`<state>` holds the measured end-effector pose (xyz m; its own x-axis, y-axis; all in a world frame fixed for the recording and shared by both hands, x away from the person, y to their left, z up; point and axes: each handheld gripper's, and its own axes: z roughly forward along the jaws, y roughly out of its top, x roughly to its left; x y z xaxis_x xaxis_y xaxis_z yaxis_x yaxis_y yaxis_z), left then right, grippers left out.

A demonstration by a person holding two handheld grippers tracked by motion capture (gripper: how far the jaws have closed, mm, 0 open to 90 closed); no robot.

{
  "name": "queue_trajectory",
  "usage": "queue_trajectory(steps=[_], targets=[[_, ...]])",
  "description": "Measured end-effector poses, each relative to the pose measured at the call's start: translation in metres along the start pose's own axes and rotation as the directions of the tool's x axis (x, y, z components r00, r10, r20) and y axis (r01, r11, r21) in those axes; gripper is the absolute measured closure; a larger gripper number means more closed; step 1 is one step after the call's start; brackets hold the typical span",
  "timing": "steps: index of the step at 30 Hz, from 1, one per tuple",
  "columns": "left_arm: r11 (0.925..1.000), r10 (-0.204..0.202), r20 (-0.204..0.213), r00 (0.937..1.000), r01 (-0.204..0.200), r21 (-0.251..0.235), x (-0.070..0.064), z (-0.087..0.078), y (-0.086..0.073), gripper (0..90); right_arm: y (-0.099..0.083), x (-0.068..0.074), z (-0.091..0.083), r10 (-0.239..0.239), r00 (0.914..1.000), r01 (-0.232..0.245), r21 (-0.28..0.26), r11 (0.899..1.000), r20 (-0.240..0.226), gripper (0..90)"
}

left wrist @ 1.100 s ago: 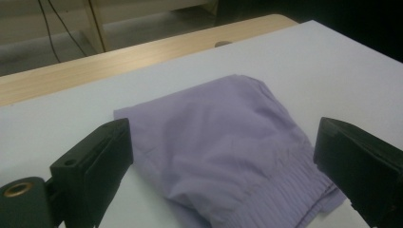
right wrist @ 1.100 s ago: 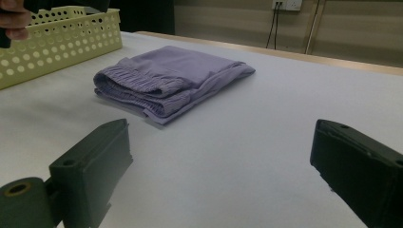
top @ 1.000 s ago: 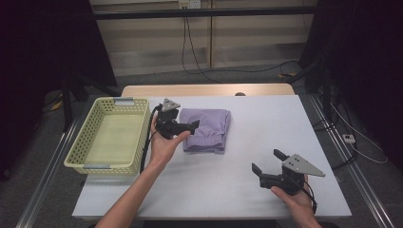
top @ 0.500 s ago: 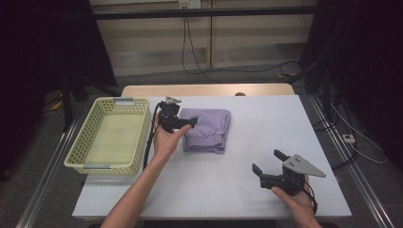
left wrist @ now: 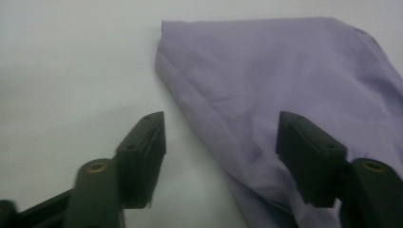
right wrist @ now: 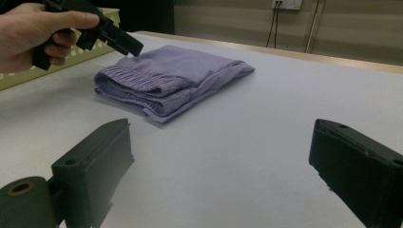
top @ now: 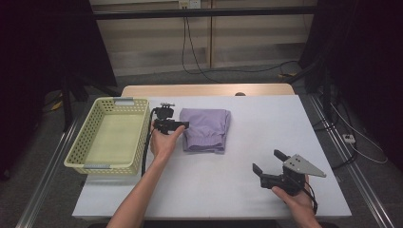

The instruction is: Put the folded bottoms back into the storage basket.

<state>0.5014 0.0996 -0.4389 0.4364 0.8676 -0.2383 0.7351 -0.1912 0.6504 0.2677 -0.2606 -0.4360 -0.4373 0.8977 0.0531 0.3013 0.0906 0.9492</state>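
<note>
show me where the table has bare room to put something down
Bare table lies between the folded purple cloth and the right edge, and along the near edge left of the right hand-held gripper. It's crowded between basket and cloth, where the left hand-held gripper sits.

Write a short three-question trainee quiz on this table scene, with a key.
1. True or false: the left hand-held gripper has its jaws shut on the folded purple garment.
2. Which lies nearer the yellow basket: A) the right hand-held gripper, B) the garment?
3. Fill in: the right hand-held gripper's jaws stand ___.

Key: 1. False: they are open, straddling the garment's edge. 2. B. 3. Open, holding nothing.
</note>
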Motion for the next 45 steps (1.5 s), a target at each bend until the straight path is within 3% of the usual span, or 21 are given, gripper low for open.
queue_trajectory(steps=[2,6,10,19,21,23,25,26,28,30,32,35,37,39,43,45], targets=[[0.9992,0.021,0.001,0.9998,-0.021,0.034,0.000,0.006,-0.002,46.9,0.000,0.000,-0.001,-0.001,1.0000,0.001,0.002,1.000,0.000,6.9],[0.9903,0.121,-0.029,0.9923,-0.118,0.072,-0.006,0.009,-0.004,47.2,0.000,0.000,-0.001,-0.002,1.0000,0.002,0.004,1.000,-0.002,7.0],[0.9928,0.094,-0.030,0.9951,-0.092,0.077,-0.008,0.010,-0.004,46.9,0.000,0.001,0.000,-0.003,1.0000,0.003,0.005,1.000,-0.003,7.0],[0.9933,0.056,0.008,0.9984,-0.056,0.101,-0.006,0.011,0.000,61.3,-0.001,0.002,0.002,-0.010,0.9999,0.010,0.014,1.000,-0.006,7.5],[0.9933,0.058,0.046,0.9972,-0.063,0.097,-0.008,0.013,0.000,65.5,-0.001,0.002,0.002,-0.016,0.9998,0.016,0.016,1.000,-0.007,7.5],[0.9912,0.094,0.005,0.9955,-0.094,0.093,-0.016,0.014,-0.001,65.4,-0.001,0.003,0.002,-0.016,0.9998,0.016,0.021,1.000,-0.013,7.5],[0.9882,0.129,0.000,0.9917,-0.128,0.084,-0.020,0.016,-0.002,66.1,-0.001,0.003,0.003,-0.018,0.9997,0.018,0.024,1.000,-0.018,7.6],[0.9905,0.106,0.017,0.9942,-0.107,0.085,-0.019,0.016,-0.001,67.5,-0.001,0.003,0.003,-0.017,0.9996,0.018,0.026,1.000,-0.021,7.7],[0.9906,0.099,0.025,0.9947,-0.101,0.092,-0.017,0.015,-0.001,70.0,-0.001,0.003,0.003,-0.018,0.9996,0.019,0.026,0.999,-0.023,7.7],[0.9890,0.108,0.054,0.9927,-0.113,0.096,-0.019,0.016,-0.001,82.3,-0.001,0.003,0.003,-0.019,0.9995,0.019,0.026,0.999,-0.027,7.7],[0.9867,0.133,0.042,0.9902,-0.137,0.088,-0.023,0.016,-0.003,82.6,-0.001,0.003,0.003,-0.018,0.9995,0.018,0.028,0.999,-0.024,7.6],[0.9877,0.122,0.052,0.9912,-0.126,0.091,-0.021,0.016,-0.002,83.6,-0.001,0.003,0.002,-0.017,0.9996,0.018,0.028,0.999,-0.023,7.6],[0.9876,0.144,0.036,0.9890,-0.146,0.059,-0.023,0.016,-0.005,85.6,-0.001,0.003,0.002,-0.016,0.9996,0.016,0.027,1.000,-0.024,7.6],[0.9833,0.169,0.031,0.9851,-0.171,0.063,-0.025,0.016,-0.004,85.6,-0.001,0.003,0.002,-0.017,0.9996,0.017,0.027,0.999,-0.024,7.6],[0.9905,0.127,0.074,0.9891,-0.131,0.044,-0.016,0.010,0.000,85.8,-0.001,0.002,0.002,-0.007,0.9998,0.008,0.026,1.000,-0.016,7.3],[0.9924,0.122,0.071,0.9900,-0.123,0.009,-0.016,0.007,0.001,85.7,-0.001,0.001,0.002,-0.006,0.9999,0.006,0.025,1.000,-0.016,7.3]])
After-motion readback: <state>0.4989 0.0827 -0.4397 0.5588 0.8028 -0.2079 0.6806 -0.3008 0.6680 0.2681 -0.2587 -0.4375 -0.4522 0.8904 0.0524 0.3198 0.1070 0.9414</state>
